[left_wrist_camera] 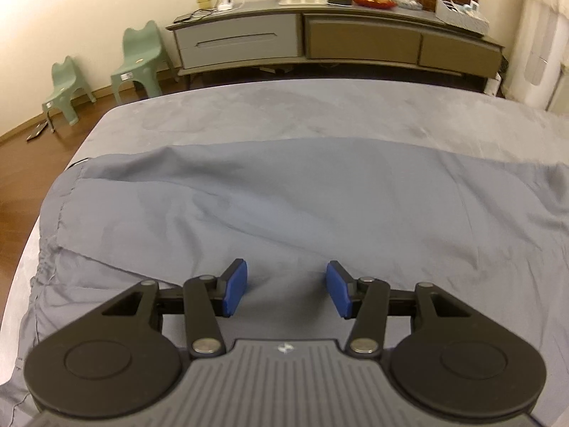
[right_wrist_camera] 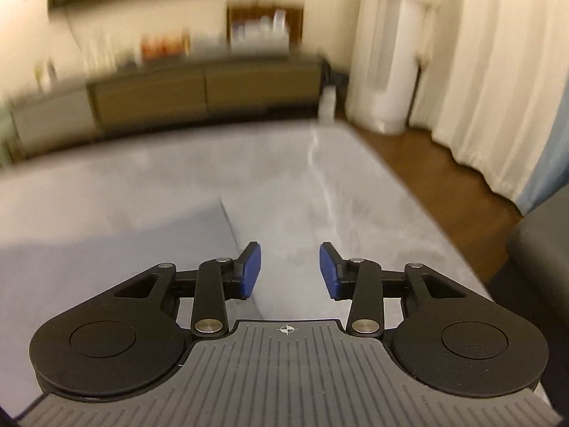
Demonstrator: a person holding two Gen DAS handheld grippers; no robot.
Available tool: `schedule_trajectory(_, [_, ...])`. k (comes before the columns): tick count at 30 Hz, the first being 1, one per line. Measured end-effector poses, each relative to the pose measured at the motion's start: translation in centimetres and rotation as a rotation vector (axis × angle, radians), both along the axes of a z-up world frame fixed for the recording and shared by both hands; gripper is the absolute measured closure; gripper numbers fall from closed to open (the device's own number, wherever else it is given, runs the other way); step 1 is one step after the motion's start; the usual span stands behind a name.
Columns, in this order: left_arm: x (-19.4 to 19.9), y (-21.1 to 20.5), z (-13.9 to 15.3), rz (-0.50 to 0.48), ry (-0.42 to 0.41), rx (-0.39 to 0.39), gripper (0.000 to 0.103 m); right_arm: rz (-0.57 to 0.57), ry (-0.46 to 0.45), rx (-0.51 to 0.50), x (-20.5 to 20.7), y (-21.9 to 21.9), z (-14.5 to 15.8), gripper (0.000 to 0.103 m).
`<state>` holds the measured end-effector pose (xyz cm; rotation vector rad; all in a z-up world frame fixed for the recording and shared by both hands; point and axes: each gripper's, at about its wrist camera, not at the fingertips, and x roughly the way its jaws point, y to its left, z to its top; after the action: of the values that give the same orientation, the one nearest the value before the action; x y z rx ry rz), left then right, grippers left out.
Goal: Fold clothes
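Garment (left_wrist_camera: 284, 206), a blue-grey piece of clothing, lies spread and creased across the near part of the grey bed cover (left_wrist_camera: 270, 110). The left gripper (left_wrist_camera: 286, 290) hangs just over it, jaws partly apart, nothing between the blue pads. The right gripper (right_wrist_camera: 290, 270) (its view is blurred) is also partly open and empty, over the garment's right edge. Beyond the bed stand a long sideboard (left_wrist_camera: 320, 39) and two green child's chairs (left_wrist_camera: 140, 57)
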<state>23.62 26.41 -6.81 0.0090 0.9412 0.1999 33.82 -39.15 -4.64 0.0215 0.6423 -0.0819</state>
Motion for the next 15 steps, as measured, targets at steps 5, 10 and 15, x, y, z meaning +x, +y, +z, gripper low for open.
schedule_trajectory(5, [-0.4, 0.0, -0.9, 0.063, 0.012, 0.005, 0.052, 0.202, 0.216, -0.066, -1.6, 2.8, -4.2, 0.068])
schedule_trajectory(10, [-6.3, 0.1, 2.6, 0.125, -0.116, -0.058, 0.048, -0.057, 0.141, -0.230, -1.9, 4.6, -3.8, 0.058])
schedule_trajectory(15, [-15.1, 6.3, 5.8, 0.362, -0.236, -0.111, 0.047, 0.270, -0.032, -0.302, -6.9, 19.4, 0.5, 0.054])
